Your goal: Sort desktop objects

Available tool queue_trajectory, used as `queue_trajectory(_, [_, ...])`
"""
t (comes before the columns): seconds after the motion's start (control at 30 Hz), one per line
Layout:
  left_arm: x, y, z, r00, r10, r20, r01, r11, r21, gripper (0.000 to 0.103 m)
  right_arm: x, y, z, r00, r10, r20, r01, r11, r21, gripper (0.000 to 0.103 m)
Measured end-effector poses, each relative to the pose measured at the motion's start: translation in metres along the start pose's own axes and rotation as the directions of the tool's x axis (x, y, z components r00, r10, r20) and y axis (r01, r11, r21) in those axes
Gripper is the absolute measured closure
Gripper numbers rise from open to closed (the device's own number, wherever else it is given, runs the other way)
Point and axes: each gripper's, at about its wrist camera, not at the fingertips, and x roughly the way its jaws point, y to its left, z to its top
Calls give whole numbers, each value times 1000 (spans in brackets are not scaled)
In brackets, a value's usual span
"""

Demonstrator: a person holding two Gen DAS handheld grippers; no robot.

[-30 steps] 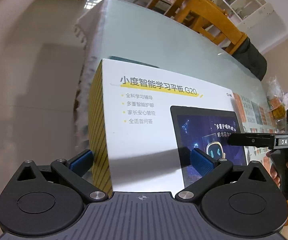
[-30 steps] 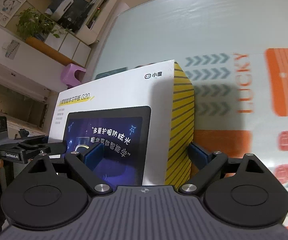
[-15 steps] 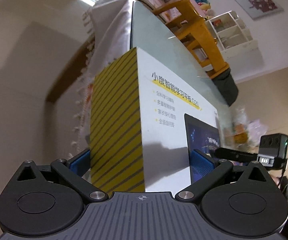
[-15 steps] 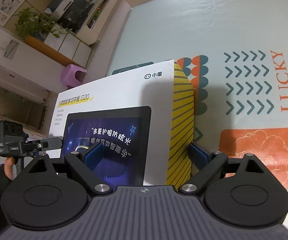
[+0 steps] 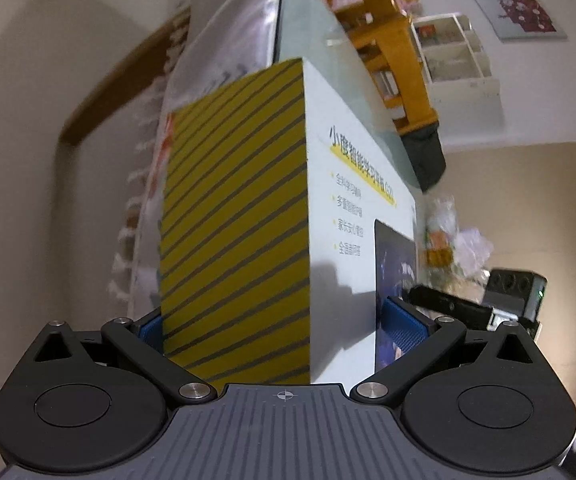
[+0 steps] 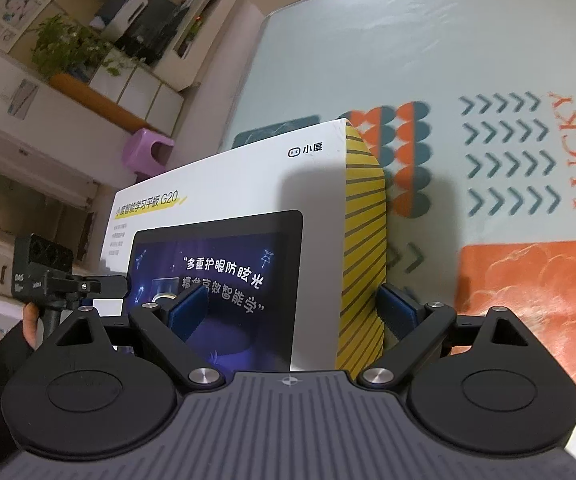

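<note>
The left gripper (image 5: 274, 322) is clamped on one end of the white cardboard tablet box with yellow, grey-striped sides (image 5: 244, 216), one blue pad on the hidden back face and the other blue pad (image 5: 404, 326) on the printed front face. The right gripper (image 6: 290, 312) grips the opposite end of the same box (image 6: 224, 216), with one pad on the printed tablet picture and the other behind the striped side.

In the right wrist view the box is tilted over the near left part of the pale glass-topped table (image 6: 388, 52), above a patterned mat with orange and teal shapes and the word LUCKY (image 6: 528, 280). Whether its lower edge touches the table cannot be told.

Far beyond the box in the left view stand a yellow wooden chair (image 5: 388, 36) and a white shelf unit (image 5: 456, 56). A purple plastic stool (image 6: 148, 150) sits on the floor at left.
</note>
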Motion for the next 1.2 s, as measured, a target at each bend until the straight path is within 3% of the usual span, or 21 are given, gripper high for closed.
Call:
queue_trajectory(0.3, [3,26,-5,992,-110,-67,108,993,-40,0,7,7,-8,999,35,1,-35,999,7,0])
queue_trajectory(0.5, [3,25,-4,992,-127,-24,128,991,28,1,6,9,-10,1000,25,7,-25,999,27,0])
queue_trajectory(0.7, [-16,35,1,992,-122,-15,122,992,42,1,11,19,-22,998,43,-40,-43,999,11,0])
queue_trajectory(0.83, [-26,47,5,991,-133,-18,133,991,26,1,16,15,-30,992,109,-59,-110,994,-11,0])
queue_trajectory(1.03, [-24,63,9,986,-166,-31,166,986,2,0,20,-20,-30,969,241,-56,-228,958,173,0])
queue_trajectory(1.2, [-21,69,11,981,-191,-36,191,982,-7,0,32,-33,-24,944,323,-74,-301,929,218,0])
